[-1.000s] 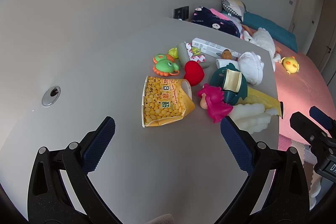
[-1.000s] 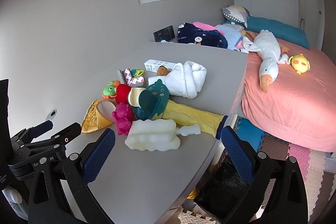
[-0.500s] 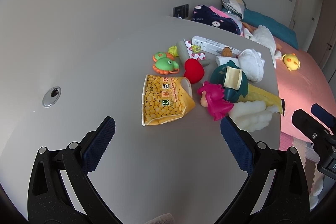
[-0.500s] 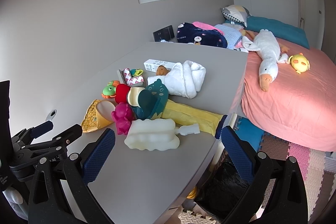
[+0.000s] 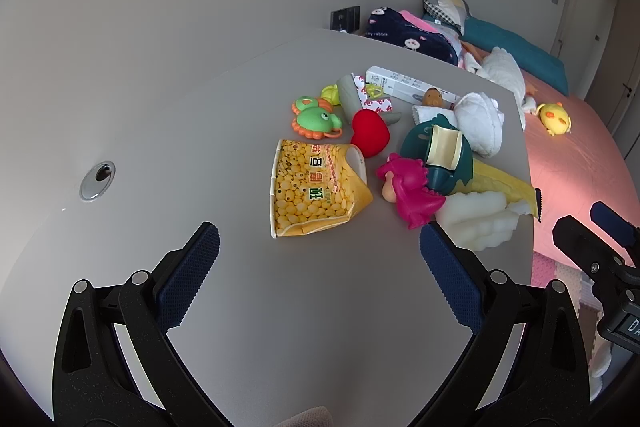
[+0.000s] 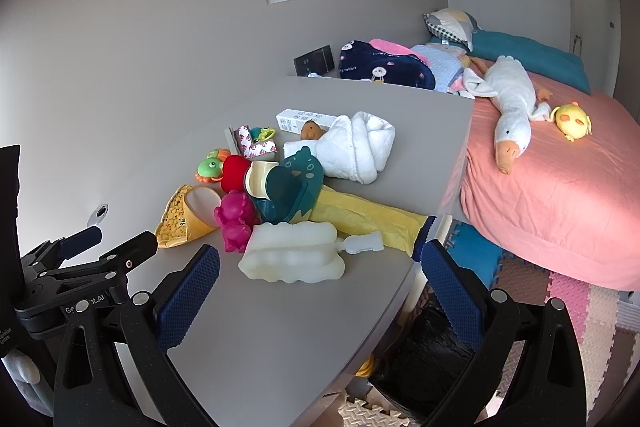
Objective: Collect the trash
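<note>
nothing collected yet, by the look of it. left gripper (image 5: 319,259) and right gripper (image 6: 320,277) both hang wide and empty. crumpled yellow corn-print snack bag (image 5: 316,189) lies mid grey table (image 5: 200,131) among toys; flat yellow wrapper (image 6: 360,221) near its bedside edge.

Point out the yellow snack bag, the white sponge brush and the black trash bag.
yellow snack bag (image 5: 316,189): left wrist view, printed front.
white sponge brush (image 6: 294,257): right wrist view, foam head.
black trash bag (image 6: 424,351): right wrist view, crumpled plastic.
</note>
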`<state>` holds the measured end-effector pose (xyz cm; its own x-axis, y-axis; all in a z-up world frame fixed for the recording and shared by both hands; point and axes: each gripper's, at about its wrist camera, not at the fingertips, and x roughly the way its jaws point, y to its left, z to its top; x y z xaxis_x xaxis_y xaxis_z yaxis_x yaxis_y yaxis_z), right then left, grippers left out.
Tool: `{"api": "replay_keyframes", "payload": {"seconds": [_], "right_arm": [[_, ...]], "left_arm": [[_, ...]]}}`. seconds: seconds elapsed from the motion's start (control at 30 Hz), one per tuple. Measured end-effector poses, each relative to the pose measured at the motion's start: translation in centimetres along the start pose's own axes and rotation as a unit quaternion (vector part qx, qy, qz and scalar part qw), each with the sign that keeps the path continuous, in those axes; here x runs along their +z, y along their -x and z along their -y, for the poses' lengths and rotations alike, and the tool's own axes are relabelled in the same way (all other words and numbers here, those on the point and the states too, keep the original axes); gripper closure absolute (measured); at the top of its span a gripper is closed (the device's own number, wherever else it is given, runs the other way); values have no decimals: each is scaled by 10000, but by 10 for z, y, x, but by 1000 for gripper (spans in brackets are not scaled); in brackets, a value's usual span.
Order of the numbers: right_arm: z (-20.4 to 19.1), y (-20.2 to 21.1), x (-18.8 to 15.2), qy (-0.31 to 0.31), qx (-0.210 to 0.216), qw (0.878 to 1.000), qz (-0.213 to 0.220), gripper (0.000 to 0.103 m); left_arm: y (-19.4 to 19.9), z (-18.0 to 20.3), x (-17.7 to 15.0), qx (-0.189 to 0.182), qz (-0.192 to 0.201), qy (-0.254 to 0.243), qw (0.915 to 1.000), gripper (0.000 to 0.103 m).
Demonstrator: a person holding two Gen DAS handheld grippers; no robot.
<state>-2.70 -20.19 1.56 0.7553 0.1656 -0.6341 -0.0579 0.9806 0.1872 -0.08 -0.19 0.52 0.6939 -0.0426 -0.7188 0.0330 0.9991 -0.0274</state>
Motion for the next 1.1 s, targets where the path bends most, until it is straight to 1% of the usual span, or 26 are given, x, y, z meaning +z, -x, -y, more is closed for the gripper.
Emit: {"api": "replay_keyframes", "payload": {"seconds": [0.23,0.37,0.57,0.73,0.97,1.0,1.1], "right_arm": [[-2,-4,-3,46,18,10000,-24,3],[-3,-8,-4,219,115,9997,-78,3],[-18,-19,-4,883,367,9951,-261,3],[-31,-36,-3,1195,350,9913,-426,3],[-37,-53,3,1801,416,9810,-590,3],[-38,-55,4,1901,398,9790,-612,3],[-39,-62,6,2118,440,9737,-708,3]], "left_arm": [[0,0,-1,119,23,-77,9999,6],[-3,-6,-2,-7,-8,43,10000,6],[-9,-16,-1,144,-68,79,9998,6],[-17,-25,2,232,-181,158,9994,6],[-29,-25,11,161,-211,236,9994,6],[-31,-24,12,140,-221,223,9994,7],[-40,-17,17,67,-285,146,9995,14]]}}
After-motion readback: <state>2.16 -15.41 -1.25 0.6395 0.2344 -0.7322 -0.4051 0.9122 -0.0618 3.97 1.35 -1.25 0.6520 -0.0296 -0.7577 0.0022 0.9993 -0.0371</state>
